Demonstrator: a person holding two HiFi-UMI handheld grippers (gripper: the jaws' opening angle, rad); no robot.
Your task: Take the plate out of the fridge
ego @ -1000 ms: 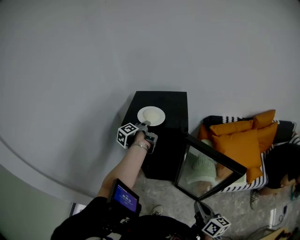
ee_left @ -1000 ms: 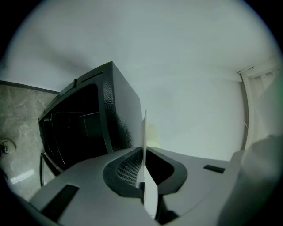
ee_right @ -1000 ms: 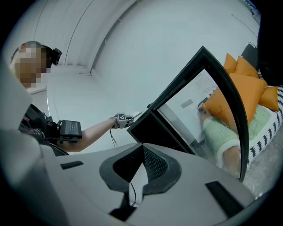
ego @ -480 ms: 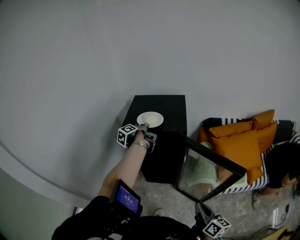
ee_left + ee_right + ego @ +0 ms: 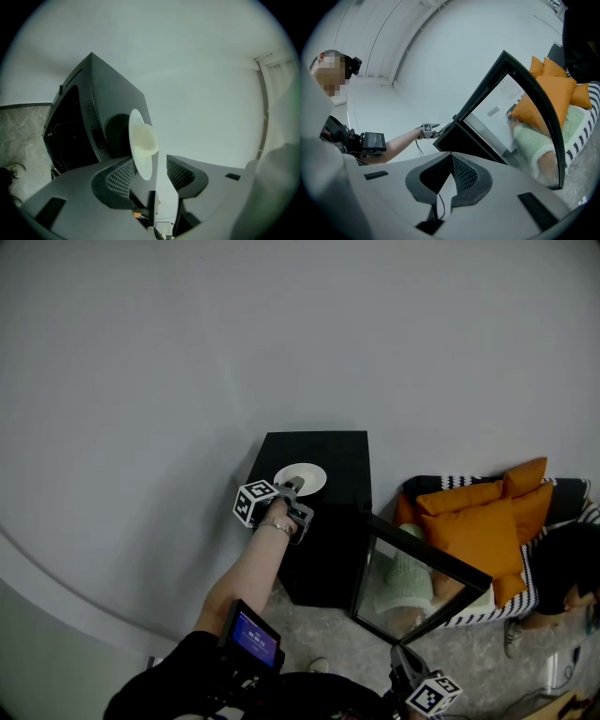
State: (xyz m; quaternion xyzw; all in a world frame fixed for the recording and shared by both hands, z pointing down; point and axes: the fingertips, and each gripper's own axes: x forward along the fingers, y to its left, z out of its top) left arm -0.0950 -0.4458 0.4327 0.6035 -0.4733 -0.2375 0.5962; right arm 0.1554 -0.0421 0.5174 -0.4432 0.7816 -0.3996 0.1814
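Head view, plate: the white plate point(image 5: 302, 477) is being rested on top of the black fridge point(image 5: 328, 540), already outside the cabinet, while the glass door point(image 5: 422, 573) is being left hanging open.
Head view, left claw: the left gripper point(image 5: 292, 489) is being held at the plate's near rim.
Head view, right claw: the right gripper point(image 5: 397, 654) is being kept low, well apart from the fridge; orange cushions point(image 5: 483, 521) are being shown beyond the door.
Left gripper view, claw: the jaws have just been opening and are being held spread, with the plate's rim lying between them and no pad seen pressing on it.
Left gripper view, plate: the plate is being carried by the fridge top, not by the claw.
Right gripper view, claw: the jaws are being pressed together on nothing, and the open door is being faced.
Step in hand: the release is judged to be finishing. The left gripper is best drawn straight back with its jaws kept wide, so that the plate is not dragged toward the fridge's edge.
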